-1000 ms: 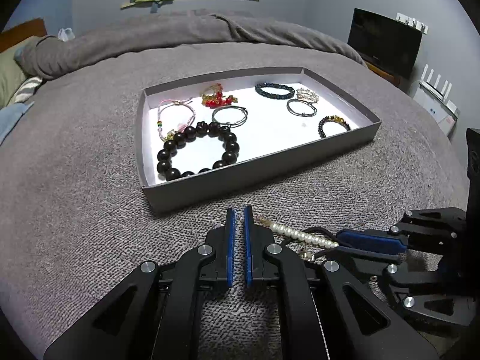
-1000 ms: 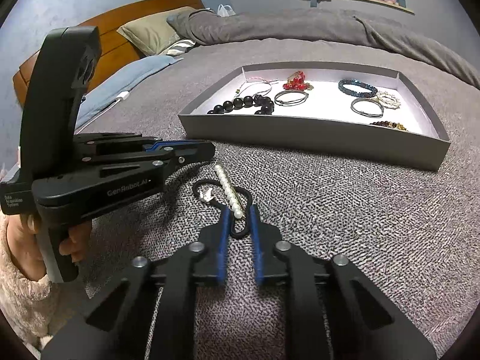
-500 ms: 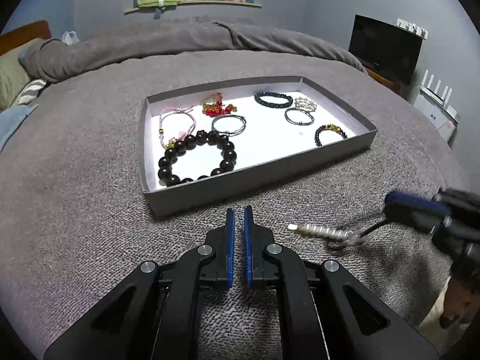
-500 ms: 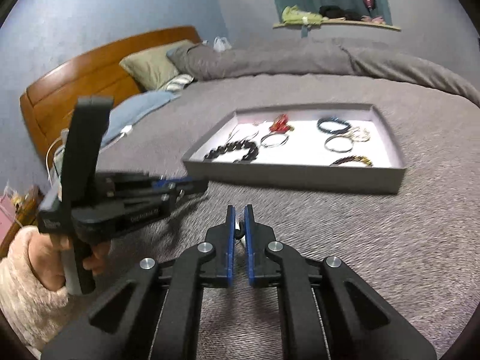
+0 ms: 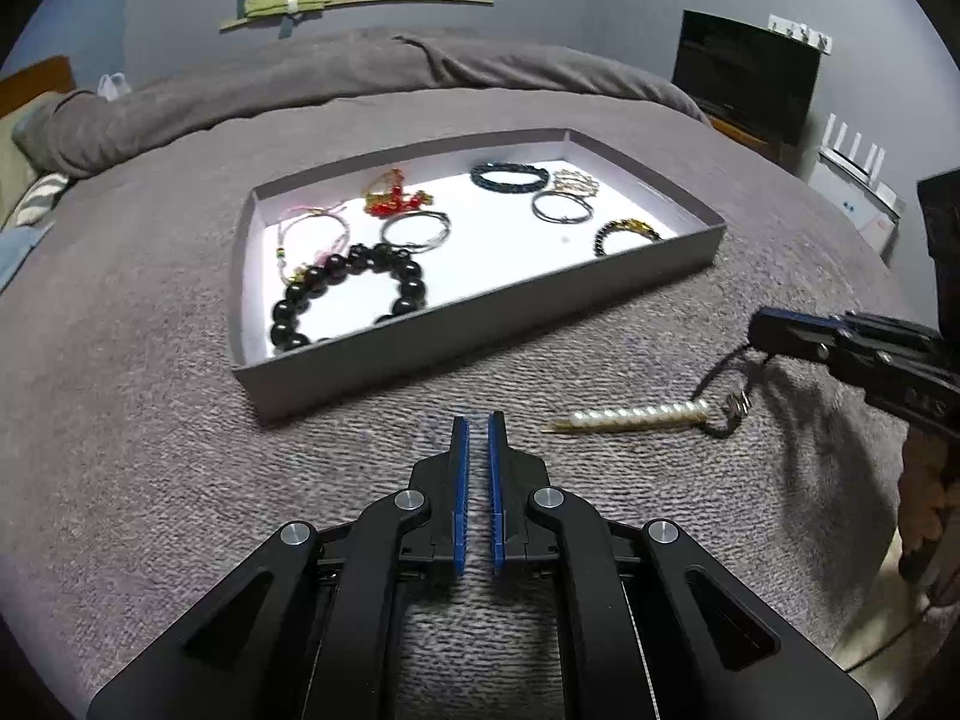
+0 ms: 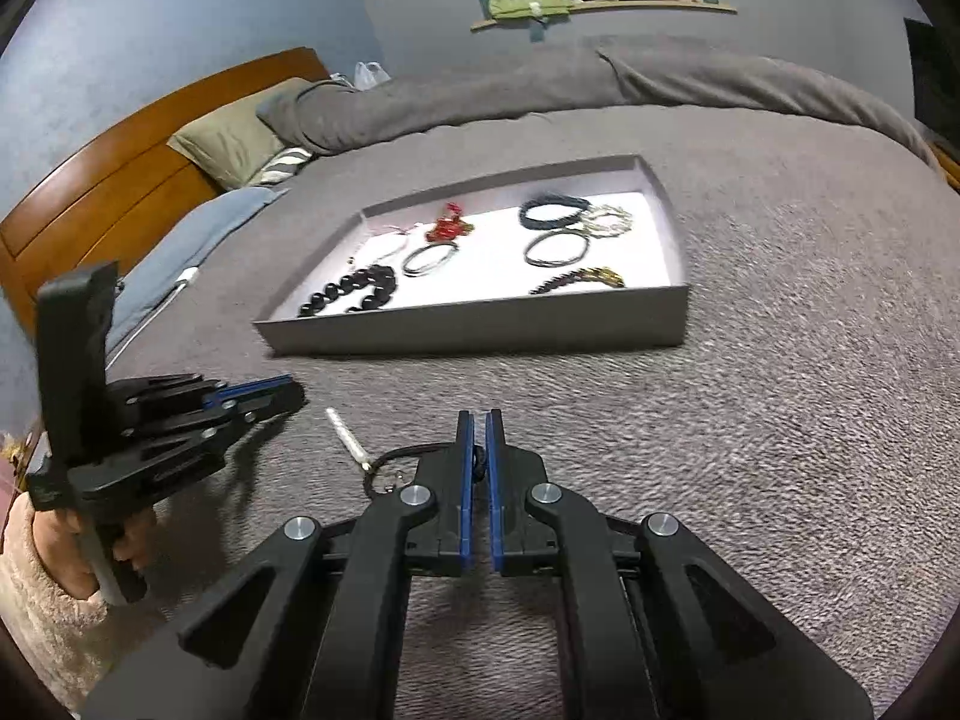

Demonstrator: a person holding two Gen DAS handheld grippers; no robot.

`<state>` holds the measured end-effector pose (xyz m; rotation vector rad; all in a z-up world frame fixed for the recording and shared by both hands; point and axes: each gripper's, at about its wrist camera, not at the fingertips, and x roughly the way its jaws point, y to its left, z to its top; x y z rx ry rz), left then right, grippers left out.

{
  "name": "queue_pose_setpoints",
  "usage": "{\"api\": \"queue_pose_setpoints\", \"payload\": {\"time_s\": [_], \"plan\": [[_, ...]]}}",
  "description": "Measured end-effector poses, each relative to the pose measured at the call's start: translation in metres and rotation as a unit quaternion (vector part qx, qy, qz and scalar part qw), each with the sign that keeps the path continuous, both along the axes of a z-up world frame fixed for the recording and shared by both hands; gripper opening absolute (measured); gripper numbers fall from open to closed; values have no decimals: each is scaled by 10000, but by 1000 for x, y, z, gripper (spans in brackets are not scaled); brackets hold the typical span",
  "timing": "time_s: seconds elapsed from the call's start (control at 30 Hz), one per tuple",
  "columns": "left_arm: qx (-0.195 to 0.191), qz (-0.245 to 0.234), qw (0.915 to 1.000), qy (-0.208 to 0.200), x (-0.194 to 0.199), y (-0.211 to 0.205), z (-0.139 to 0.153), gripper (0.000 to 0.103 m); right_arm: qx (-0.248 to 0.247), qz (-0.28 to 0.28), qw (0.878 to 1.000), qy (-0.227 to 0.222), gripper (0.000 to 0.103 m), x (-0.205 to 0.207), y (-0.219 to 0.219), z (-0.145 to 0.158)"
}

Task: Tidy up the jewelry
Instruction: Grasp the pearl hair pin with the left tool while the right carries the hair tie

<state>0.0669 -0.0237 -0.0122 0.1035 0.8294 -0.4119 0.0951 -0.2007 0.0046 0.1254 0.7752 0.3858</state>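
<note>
Both pairs of jaws are closed. Right gripper [image 6: 479, 420] has its blue pads clamped on the black cord [image 6: 414, 451] of a pearl bracelet [image 5: 636, 418]; left gripper [image 5: 478, 423] is shut with nothing between its pads.

From the right gripper the cord loops down to the left, and the row of pearls trails off it, its far end resting on the grey bedspread [image 5: 150, 420]. A small metal clasp [image 5: 739, 405] hangs where cord and pearls meet. The left gripper hovers over the bedspread just beside the free end of the pearls, not touching them. A hand [image 6: 78, 552] in a fuzzy pale sleeve [image 6: 42, 606] holds the left gripper's handle.

Beyond both grippers, a shallow grey tray [image 5: 480, 324] with a white floor sits flat on the bedspread. In it lie, apart from each other except where noted:
- a large black bead bracelet [image 5: 351, 288] at the near left corner;
- a pink cord bracelet [image 5: 312, 231] behind it, touching it;
- a red piece [image 5: 393, 201];
- two thin wire bangles [image 5: 415, 229] [image 5: 562, 206];
- a dark braided bracelet [image 5: 509, 176];
- a pale metal bracelet [image 5: 576, 182] touching that;
- a small dark-and-gold bead bracelet [image 5: 627, 234].

Further back: a rolled grey duvet [image 5: 360, 78], pillows [image 6: 234, 138] and a wooden headboard [image 6: 108, 180].
</note>
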Motion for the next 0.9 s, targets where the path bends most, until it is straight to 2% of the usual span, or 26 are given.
{"api": "queue_pose_setpoints", "payload": {"time_s": [0.07, 0.1, 0.13, 0.2, 0.27, 0.43, 0.53, 0.63, 0.77, 0.83, 0.9], "plan": [[-27, -164, 9999, -22, -3, -8, 0, 8, -14, -37, 10000, 30, 4, 1, 0, -2], [-22, -227, 9997, -45, -5, -11, 1, 15, -61, -72, 9999, 71, 4, 2, 0, -4], [-5, -280, 9996, -93, -7, -15, 2, 29, -93, -80, 9999, 83, 4, 3, 1, -5], [60, -412, 9988, -253, -12, -24, 4, 41, -214, -130, 9997, 71, 4, 2, 2, -5], [43, -464, 9985, -272, -13, -31, 5, 43, -281, -214, 9994, 54, 4, 2, -2, -4], [-55, -452, 9988, -171, -10, -41, 2, 66, -474, -457, 9978, 29, 4, 2, -15, -4], [-164, -486, 9986, -122, -10, -44, 3, 74, -459, -456, 9979, 74, 4, 3, -20, -5], [-254, -493, 9985, -36, -7, -47, 2, 76, -418, -427, 9981, 122, 4, 2, -23, -7], [-30, -363, 9993, 43, -1, -55, -7, 76, -356, -355, 9986, 163, 4, 2, -22, -7], [-5, -322, 9995, 43, -1, -54, -8, 71, -354, -314, 9987, 198, 5, 2, -22, -8], [20, -310, 9995, -6, -2, -54, -8, 71, -341, -291, 9987, 225, 7, 1, -23, -8]]}}
